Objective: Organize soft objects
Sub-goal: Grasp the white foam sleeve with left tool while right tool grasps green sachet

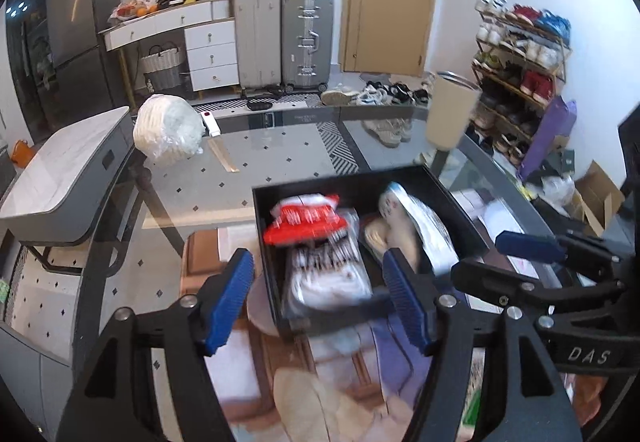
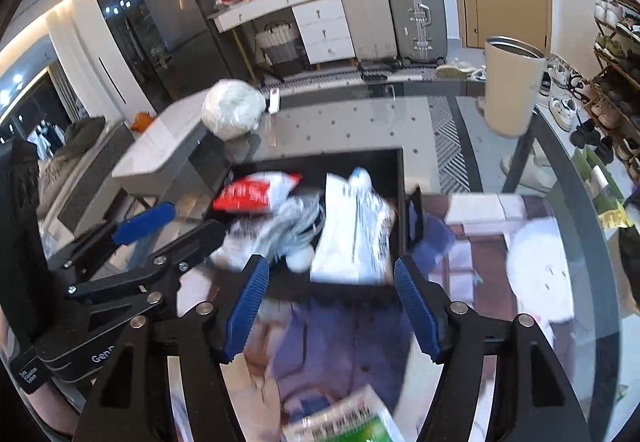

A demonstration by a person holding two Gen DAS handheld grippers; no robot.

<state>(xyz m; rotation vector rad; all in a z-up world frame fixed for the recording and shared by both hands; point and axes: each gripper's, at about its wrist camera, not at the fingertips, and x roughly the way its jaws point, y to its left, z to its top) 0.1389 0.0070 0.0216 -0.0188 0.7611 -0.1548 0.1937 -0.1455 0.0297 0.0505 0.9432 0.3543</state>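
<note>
A black box [image 1: 340, 182] [image 2: 360, 158] stands on the glass table. In it lie a red-and-white packet [image 1: 308, 220] [image 2: 248, 194], a blurred white plastic-wrapped bundle [image 1: 328, 270] [image 2: 280, 230] and a white wrapped item with a blue tip [image 1: 424, 226] [image 2: 352, 234]. My left gripper [image 1: 317, 258] hovers open over the box's near end, its blue pads clear of the bundle. My right gripper [image 2: 331, 262] is also open above the near edge, with nothing pressed between its pads. Each gripper's blue finger [image 1: 528, 246] [image 2: 144, 222] shows in the other's view.
A round white plastic-wrapped bundle [image 1: 168, 130] [image 2: 232, 114] sits at the table's far left corner, with a wooden stick [image 1: 224, 156] beside it. A beige cylinder [image 1: 452, 114] [image 2: 512, 86] stands far right. A green-and-white packet [image 2: 352, 418] lies close below. A grey side table [image 1: 60, 182] adjoins on the left.
</note>
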